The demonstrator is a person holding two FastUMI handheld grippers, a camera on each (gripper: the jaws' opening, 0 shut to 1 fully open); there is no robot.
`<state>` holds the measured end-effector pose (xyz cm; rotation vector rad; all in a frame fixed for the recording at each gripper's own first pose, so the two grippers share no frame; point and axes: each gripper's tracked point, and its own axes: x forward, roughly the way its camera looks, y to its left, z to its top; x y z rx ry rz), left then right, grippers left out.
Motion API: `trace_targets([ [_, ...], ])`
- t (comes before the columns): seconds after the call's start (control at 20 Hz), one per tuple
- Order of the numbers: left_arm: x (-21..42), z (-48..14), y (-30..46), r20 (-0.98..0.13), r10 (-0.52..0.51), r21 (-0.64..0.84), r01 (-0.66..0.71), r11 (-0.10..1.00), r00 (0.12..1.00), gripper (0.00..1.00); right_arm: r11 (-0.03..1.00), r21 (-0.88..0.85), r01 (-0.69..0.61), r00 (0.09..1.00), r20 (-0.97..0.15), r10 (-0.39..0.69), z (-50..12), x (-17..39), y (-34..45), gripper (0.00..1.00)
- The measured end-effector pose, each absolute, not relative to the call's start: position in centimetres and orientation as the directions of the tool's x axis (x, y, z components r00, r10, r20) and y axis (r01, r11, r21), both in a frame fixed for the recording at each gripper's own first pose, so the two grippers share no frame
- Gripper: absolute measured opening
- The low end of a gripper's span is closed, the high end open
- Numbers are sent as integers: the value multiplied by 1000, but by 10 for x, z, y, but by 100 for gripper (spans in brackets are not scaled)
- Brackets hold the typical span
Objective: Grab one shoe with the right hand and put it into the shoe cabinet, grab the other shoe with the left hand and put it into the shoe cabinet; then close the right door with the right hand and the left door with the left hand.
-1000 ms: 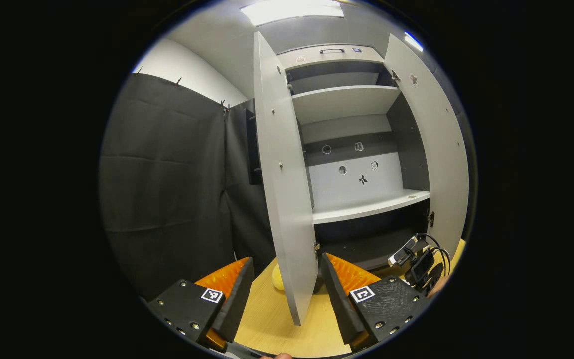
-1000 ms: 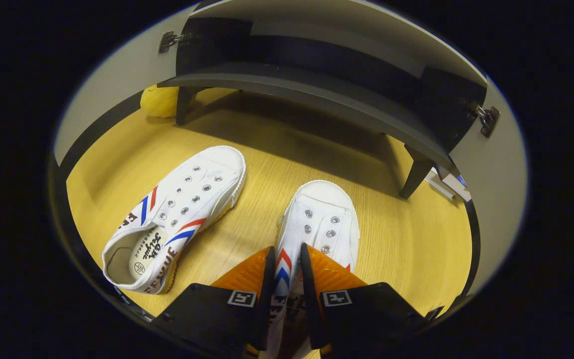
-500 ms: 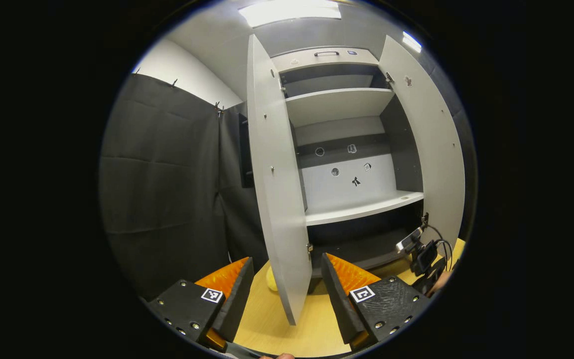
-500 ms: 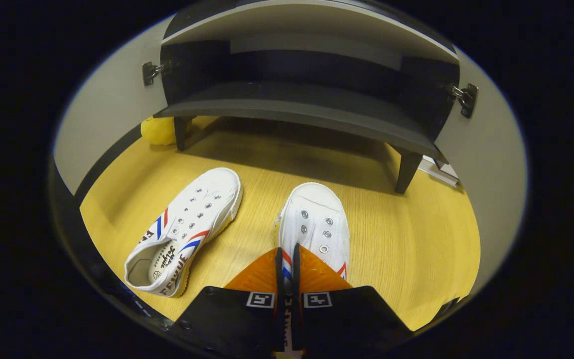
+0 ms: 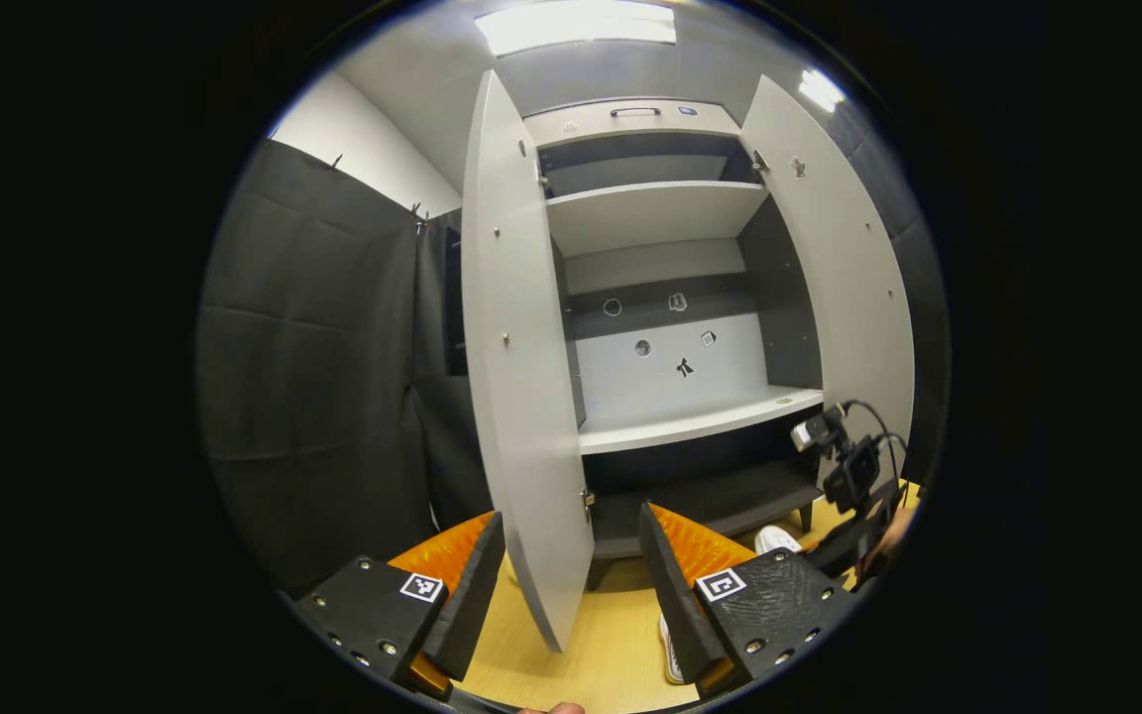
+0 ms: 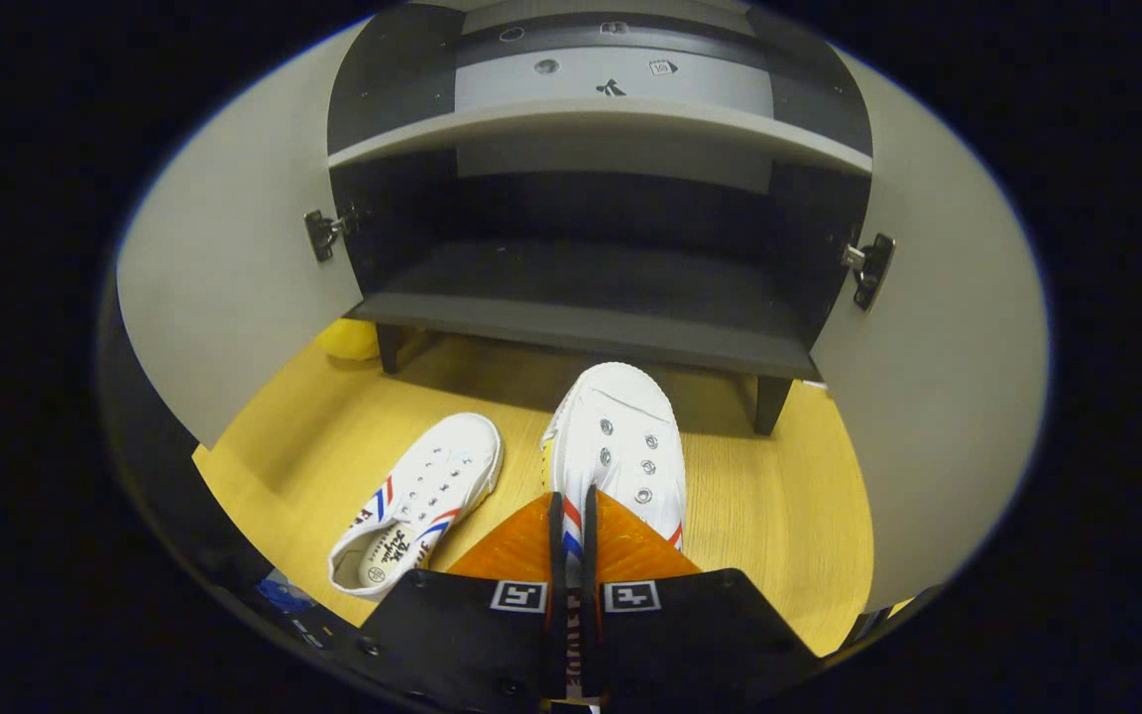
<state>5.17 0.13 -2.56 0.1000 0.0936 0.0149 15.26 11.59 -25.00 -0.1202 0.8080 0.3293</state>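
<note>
While apparently lifted, shoe between jaws

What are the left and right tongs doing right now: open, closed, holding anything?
Left tongs: open, holding nothing, facing the open shoe cabinet.
Right tongs: closed on a white sneaker, its side wall pinched between both fingers.

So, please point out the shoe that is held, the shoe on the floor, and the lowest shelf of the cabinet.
held shoe [image 6: 621, 436]: right gripper view, on its white toe part.
shoe on the floor [image 6: 432, 486]: right gripper view, on its eyelet area.
lowest shelf [image 6: 581, 297]: right gripper view, on its dark top surface.
</note>
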Motion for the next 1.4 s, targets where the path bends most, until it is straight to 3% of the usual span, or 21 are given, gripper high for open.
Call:
trace_targets([
  [0.05, 51, -25, 0, -91, 12, 97, -3, 995, 996, 74, 942, 25, -334, 658, -709, 252, -236, 156, 117, 6],
  [0.75, 68, -18, -23, -71, -52, 53, 56, 997, 996, 74, 940, 51, -337, 814, -486, 318, -77, 224, 121, 7],
  [1.15, 79, -27, -31, -90, -44, 49, 48, 998, 995, 74, 945, 52, -323, 868, -383, 317, -22, 304, 125, 7],
  [1.2, 81, -29, -31, -95, -39, 49, 43, 998, 995, 74, 946, 51, -320, 875, -367, 316, -15, 313, 125, 3],
  [1.4, 88, -36, -27, -116, -9, 50, 15, 999, 993, 74, 951, 27, -308, 899, -319, 300, 8, 365, 129, 7],
])
